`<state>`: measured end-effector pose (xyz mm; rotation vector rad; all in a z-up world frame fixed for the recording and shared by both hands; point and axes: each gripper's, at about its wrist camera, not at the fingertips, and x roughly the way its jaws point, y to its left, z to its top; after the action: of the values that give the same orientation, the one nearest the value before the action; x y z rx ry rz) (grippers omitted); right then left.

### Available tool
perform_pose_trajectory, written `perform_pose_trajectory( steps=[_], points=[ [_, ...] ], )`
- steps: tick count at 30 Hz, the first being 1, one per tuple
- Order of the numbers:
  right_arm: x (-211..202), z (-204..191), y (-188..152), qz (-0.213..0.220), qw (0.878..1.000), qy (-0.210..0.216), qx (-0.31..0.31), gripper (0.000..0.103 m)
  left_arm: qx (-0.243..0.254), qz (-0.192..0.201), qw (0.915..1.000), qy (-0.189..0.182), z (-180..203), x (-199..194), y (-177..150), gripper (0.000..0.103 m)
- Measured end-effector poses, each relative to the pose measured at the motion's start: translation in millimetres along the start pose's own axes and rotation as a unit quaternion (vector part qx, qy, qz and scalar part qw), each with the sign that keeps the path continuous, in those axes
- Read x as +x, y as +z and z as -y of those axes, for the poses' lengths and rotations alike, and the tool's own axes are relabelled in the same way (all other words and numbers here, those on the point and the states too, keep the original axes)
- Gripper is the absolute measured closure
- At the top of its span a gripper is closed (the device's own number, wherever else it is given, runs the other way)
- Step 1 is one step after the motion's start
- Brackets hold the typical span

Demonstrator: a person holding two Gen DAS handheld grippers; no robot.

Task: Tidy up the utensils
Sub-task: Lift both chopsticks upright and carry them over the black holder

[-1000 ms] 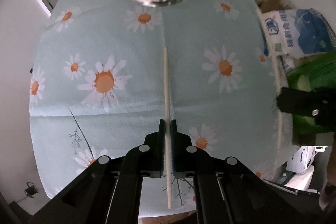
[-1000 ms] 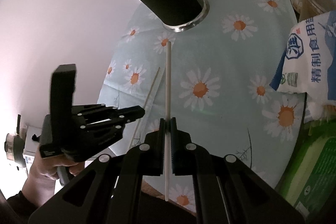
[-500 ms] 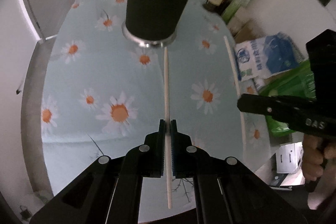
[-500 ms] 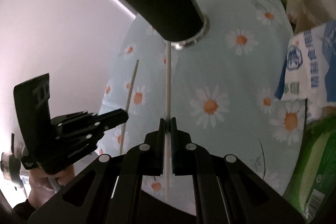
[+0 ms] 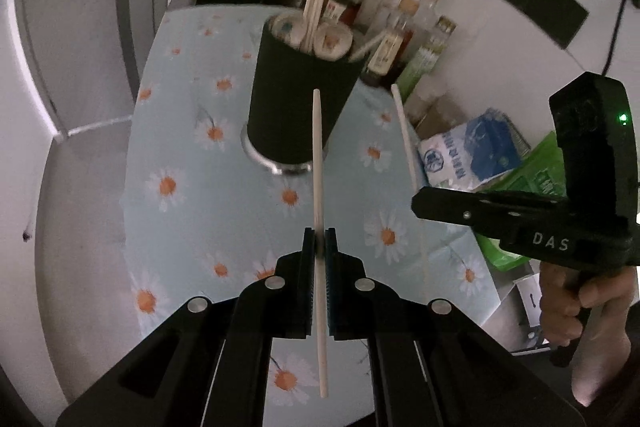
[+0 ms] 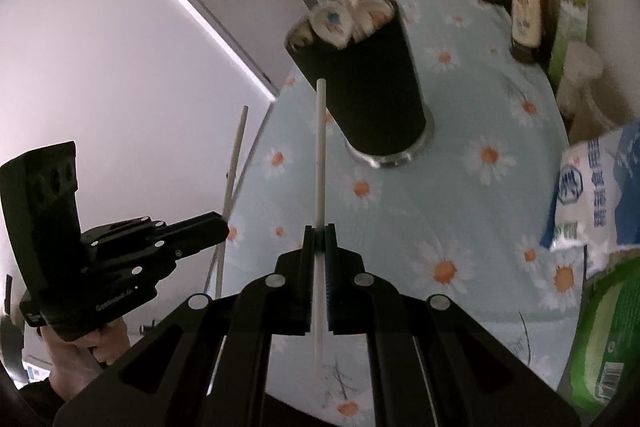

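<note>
Your left gripper (image 5: 319,247) is closed on a thin white chopstick (image 5: 318,187), pinched between the pads with the long part going forward and a shorter end behind the jaws. Your right gripper (image 6: 319,247) is closed the same way on a second thin white chopstick (image 6: 320,163). Both chopsticks are in the air above the light blue tablecloth with daisies (image 5: 192,211), and both tips point toward the tall black cylindrical utensil holder (image 5: 298,95) with a metal base, which stands near the middle of the table.

The left wrist view shows the top of the holder from more above: chopsticks and the round ends of spoons already stand in it. It also shows the row of glass bottles (image 5: 396,27) along the far edge and a cleaver hanging on the wall, and your right hand (image 5: 576,303) around the handle of the other gripper. The right wrist view shows instead your left hand (image 6: 84,347) low at the left table edge, the door behind, and a white and blue bag (image 6: 592,191) at the right edge.

Both grippers point downward at a slant.
</note>
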<state>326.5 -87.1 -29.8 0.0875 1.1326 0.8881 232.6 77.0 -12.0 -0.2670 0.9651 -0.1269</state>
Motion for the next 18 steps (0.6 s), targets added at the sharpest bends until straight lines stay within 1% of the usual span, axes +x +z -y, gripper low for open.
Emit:
perform_pose_trajectory(
  steps=[5, 11, 16, 18],
  points=[
    [-5.2, -15.4, 14.7, 0.039, 0.999, -0.008, 0.0, 0.097, 0.024, 0.029, 0.9991, -0.018, -4.6, -18.0, 17.5, 0.099],
    [-20.5, -27.4, 34.8, 0.091, 0.996, -0.009, -0.005, 0.097, 0.049, 0.072, 0.9958, -0.029, -5.3, -40.3, 38.8, 0.099],
    [-36.0, -36.2, 54.1, 0.14, 0.99, -0.003, -0.012, 0.097, 0.055, 0.104, 0.9924, -0.036, -7.7, -48.9, 58.3, 0.099],
    [-45.3, -39.1, 62.7, 0.176, 0.984, 0.004, -0.014, 0.097, 0.057, 0.121, 0.9901, -0.045, -7.1, -52.4, 68.8, 0.099]
  ],
)
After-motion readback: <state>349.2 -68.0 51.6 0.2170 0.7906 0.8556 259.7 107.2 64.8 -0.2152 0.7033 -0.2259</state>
